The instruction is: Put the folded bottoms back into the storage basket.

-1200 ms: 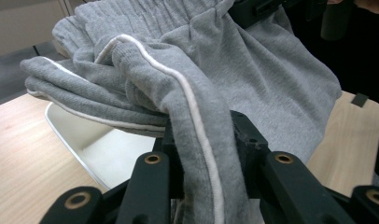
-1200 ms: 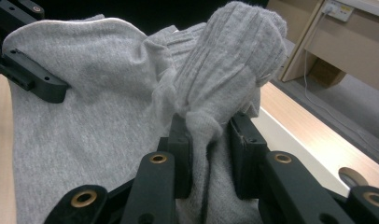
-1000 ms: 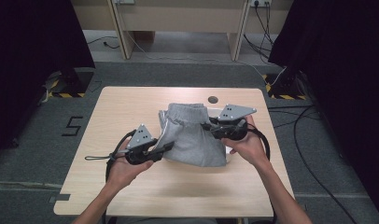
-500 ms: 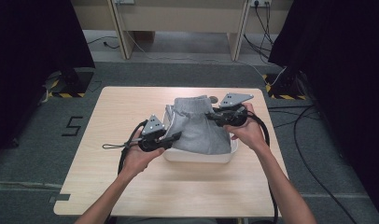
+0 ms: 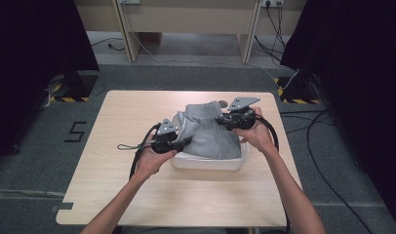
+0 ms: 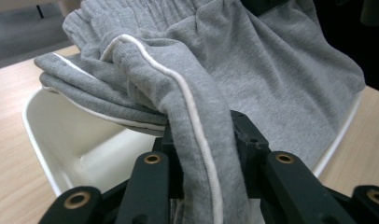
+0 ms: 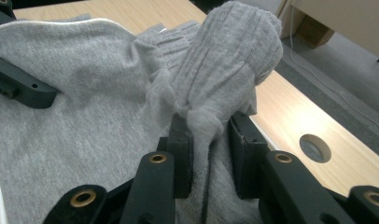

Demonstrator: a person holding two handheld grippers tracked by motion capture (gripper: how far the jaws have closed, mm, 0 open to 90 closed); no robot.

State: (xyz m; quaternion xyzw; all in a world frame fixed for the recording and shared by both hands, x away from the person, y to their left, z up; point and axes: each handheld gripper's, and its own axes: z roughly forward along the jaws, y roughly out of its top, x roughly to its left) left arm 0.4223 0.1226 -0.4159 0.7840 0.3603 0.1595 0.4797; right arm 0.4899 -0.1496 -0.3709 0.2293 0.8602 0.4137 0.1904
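Between left gripper [image 5: 185, 142] and right gripper [image 5: 221, 119], stretched over the white tub [image 5: 206, 162]: grey garment [image 5: 210, 132], pinched tight at either edge by both.

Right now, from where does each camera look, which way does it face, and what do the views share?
High view: sits above the person's side, faces forward and down on the table; both forearms, hands, left tool and right tool show.
Left gripper view: rides the left tool, faces along its jaws, shut on the grey garment over the white bin.
Right gripper view: rides the right tool, faces along its jaws, shut on the garment's ribbed band.
All three share the garment; high and left views share the bin.
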